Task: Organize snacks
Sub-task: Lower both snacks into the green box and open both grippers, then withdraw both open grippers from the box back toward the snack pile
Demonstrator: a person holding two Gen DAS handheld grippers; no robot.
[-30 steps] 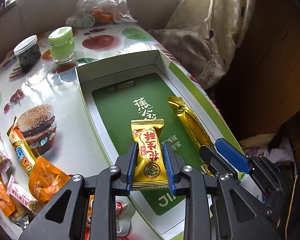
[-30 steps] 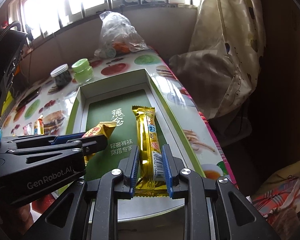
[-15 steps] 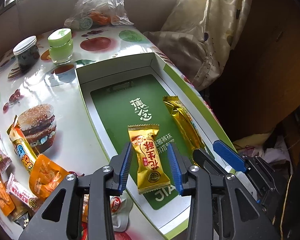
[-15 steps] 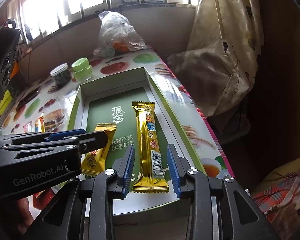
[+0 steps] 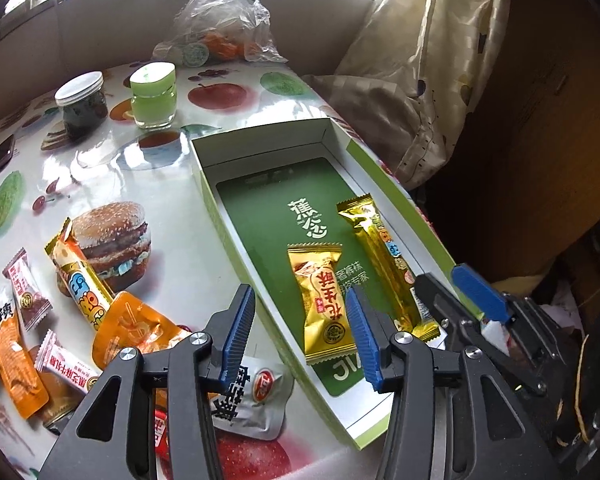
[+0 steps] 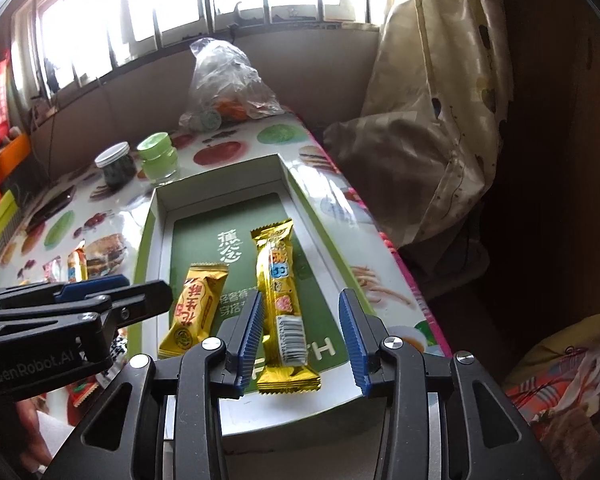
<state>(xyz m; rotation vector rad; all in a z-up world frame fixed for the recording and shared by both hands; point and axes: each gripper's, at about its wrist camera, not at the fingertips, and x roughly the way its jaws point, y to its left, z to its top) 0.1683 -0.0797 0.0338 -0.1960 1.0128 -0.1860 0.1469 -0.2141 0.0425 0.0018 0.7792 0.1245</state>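
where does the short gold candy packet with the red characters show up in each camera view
Left wrist: the short gold candy packet lies low and centre-right, on the green floor of the box, just left of the long gold bar.
Right wrist: the packet is lower left of centre, again left of the bar.
Shared landmark: the light green jar beyond the box.

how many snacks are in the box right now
2. A short gold candy pack lies on the green floor of the box; a long gold bar lies beside it, nearer the right wall.
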